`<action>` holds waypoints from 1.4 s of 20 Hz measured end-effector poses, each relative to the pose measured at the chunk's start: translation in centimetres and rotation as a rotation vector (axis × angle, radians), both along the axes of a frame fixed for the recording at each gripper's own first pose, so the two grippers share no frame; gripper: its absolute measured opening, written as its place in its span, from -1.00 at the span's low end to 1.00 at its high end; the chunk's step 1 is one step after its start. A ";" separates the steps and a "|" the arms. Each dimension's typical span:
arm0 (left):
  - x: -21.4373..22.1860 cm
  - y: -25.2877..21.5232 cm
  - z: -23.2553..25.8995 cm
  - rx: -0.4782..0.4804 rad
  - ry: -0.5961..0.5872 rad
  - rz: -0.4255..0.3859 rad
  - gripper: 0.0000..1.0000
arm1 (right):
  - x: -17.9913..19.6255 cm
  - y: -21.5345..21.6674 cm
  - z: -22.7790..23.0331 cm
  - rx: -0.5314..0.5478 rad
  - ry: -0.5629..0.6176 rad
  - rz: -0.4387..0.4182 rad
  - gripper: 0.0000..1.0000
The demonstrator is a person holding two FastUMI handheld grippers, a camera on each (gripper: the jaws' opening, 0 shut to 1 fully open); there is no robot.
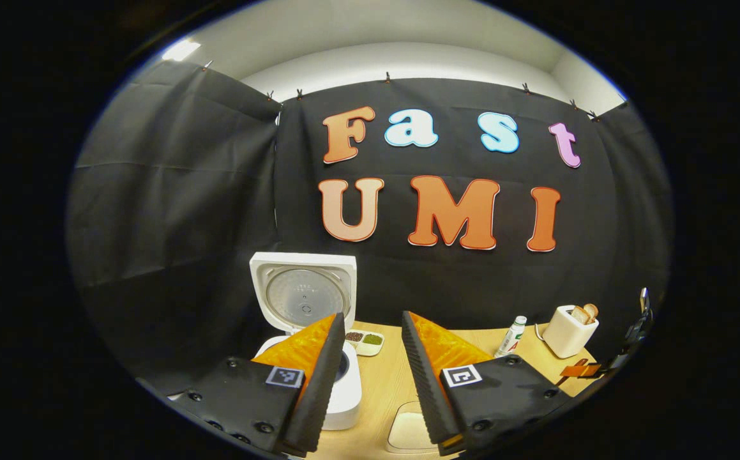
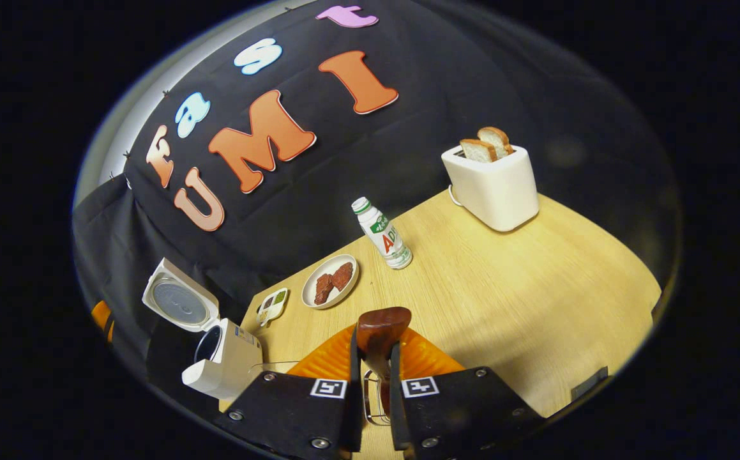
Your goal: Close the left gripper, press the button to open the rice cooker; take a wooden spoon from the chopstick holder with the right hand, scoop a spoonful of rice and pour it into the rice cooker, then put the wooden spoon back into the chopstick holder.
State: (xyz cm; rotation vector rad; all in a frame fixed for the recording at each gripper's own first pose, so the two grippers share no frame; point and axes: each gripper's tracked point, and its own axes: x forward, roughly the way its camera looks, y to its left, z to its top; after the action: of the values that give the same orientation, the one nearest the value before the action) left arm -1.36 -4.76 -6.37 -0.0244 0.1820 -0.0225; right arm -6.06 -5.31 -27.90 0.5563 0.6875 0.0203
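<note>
Behind, rice cooker stands open; right gripper jaws clamp wooden spoon for scooping; left gripper jaws apart.

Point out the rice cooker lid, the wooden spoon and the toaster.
Rice cooker lid [image 1: 306, 296]: left gripper view, on the round inner plate.
Wooden spoon [image 2: 382, 325]: right gripper view, on the bowl above the tool's fingers.
Toaster [image 2: 496, 188]: right gripper view, on its front wall.

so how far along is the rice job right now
Done: the rice cooker stands with its lid up. In hand: the right hand-held gripper is shut on the wooden spoon, held above the table. Left, it seems: scooping rice, pouring it in, returning the spoon.
</note>
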 end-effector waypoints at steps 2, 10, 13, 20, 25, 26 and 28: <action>0.6 1.8 -0.5 -0.016 0.013 -0.019 0.21 | 0.3 0.7 3.5 -0.059 -0.060 0.000 -0.65; 2.9 10.8 -1.2 -0.020 -0.003 0.009 0.59 | 1.5 11.4 11.6 -0.147 -0.222 0.115 -0.66; 3.1 13.1 -1.3 -0.006 -0.017 0.005 0.63 | 0.6 15.1 8.1 -0.189 -0.163 0.164 -0.65; 2.6 17.9 -2.5 0.002 0.003 0.043 0.62 | -0.4 18.1 1.0 -0.416 -0.083 0.274 -0.65; 1.7 20.3 -3.4 0.004 0.026 0.095 0.63 | -1.4 19.8 -2.6 -0.371 0.003 0.265 -0.65; 1.4 20.9 -3.4 0.006 0.029 0.104 0.63 | -1.4 19.8 -2.8 -0.346 0.022 0.243 -0.65; 1.2 21.7 -3.7 0.007 0.037 0.114 0.63 | -1.5 19.9 -3.1 -0.280 0.046 0.178 -0.65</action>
State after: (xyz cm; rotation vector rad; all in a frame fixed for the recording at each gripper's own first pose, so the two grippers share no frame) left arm -0.13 16.92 -10.09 -0.0286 0.2172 0.0924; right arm -7.52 14.59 -31.03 0.2269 0.7683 0.0765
